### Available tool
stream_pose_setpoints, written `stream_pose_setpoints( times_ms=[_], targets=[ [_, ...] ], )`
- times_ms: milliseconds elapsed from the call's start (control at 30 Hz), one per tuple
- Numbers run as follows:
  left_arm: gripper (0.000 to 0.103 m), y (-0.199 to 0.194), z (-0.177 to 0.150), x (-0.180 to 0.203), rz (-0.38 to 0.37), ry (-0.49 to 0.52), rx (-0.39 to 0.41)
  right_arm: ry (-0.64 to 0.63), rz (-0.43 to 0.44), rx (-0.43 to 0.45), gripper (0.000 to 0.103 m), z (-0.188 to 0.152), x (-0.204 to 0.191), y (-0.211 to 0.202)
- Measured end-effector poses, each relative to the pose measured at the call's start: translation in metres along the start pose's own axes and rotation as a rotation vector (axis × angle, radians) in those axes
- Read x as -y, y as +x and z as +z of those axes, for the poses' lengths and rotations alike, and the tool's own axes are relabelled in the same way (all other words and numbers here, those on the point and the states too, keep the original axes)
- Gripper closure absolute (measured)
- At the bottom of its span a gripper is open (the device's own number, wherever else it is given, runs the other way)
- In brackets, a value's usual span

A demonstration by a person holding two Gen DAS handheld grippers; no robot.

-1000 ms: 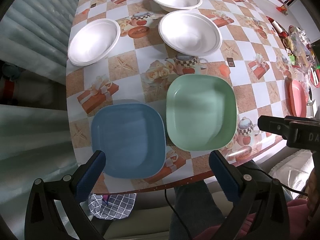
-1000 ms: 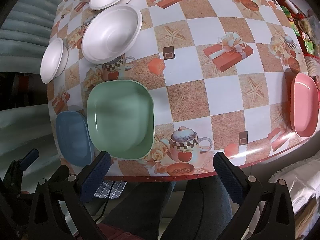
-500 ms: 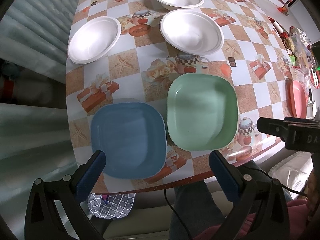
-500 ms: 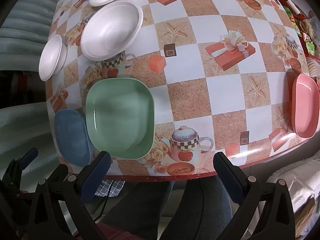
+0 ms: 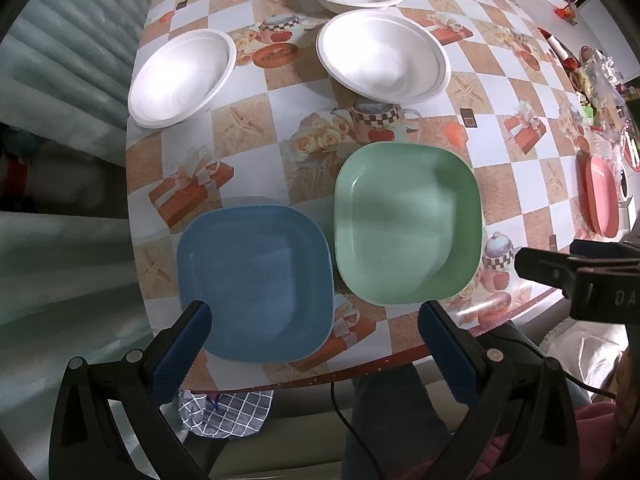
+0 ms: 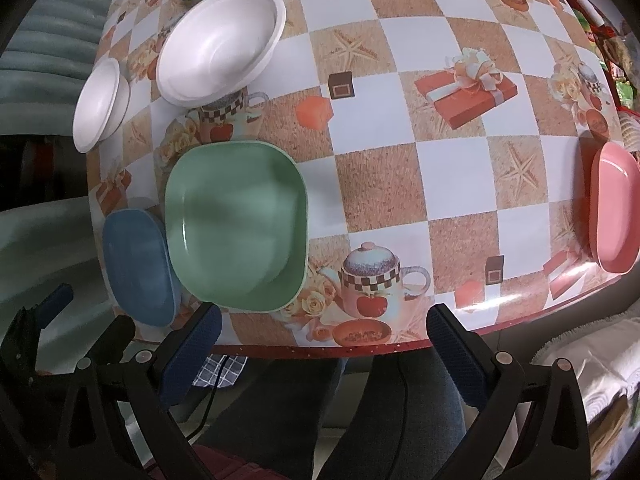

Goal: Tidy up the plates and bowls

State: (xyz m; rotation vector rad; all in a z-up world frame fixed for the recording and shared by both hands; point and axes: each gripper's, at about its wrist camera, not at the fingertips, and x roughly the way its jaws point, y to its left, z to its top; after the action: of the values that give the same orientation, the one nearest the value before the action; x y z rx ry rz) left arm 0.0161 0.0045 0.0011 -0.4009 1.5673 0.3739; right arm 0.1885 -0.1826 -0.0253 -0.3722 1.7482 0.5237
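While both jaws are held wide apart, nothing is gripped by the left gripper [image 5: 312,332] or right gripper [image 6: 322,334]. The blue plate [image 5: 256,284] and green plate [image 5: 408,222] are seen side by side on the table [image 6: 400,128].

Table [image 5: 248,136] fills most of both views, covered w/ glossy checked oilcloth: white and tan squares printed w/ teapots, roses, starfish, red gift boxes; red trim along near edge. Pale grey-green ribbed upholstery [image 5: 72,60], prob. a sofa, runs down left of frame in left view and upper left in right view. Checked blue-white cloth [image 5: 224,412] hangs below table edge, lower centre-left. White fringed textile [image 6: 592,364] at lower right in right view. Light is soft, w/ glare on oilcloth at lower right rim.
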Motion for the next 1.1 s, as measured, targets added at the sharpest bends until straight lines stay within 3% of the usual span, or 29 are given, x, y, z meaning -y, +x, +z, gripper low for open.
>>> stream_pose_setpoints(
  times_ms=[800, 1100],
  targets=[
    [0.0, 0.016, 0.009, 0.006, -0.014, 0.007, -0.014, 0.025, 0.004, -0.018, 0.0, 0.002, 0.011, 0.012],
    [0.0, 0.037, 0.032, 0.015, 0.006, 0.084, -0.017, 0.049, -0.027, -0.031, 0.0, 0.013, 0.017, 0.037]
  ],
)
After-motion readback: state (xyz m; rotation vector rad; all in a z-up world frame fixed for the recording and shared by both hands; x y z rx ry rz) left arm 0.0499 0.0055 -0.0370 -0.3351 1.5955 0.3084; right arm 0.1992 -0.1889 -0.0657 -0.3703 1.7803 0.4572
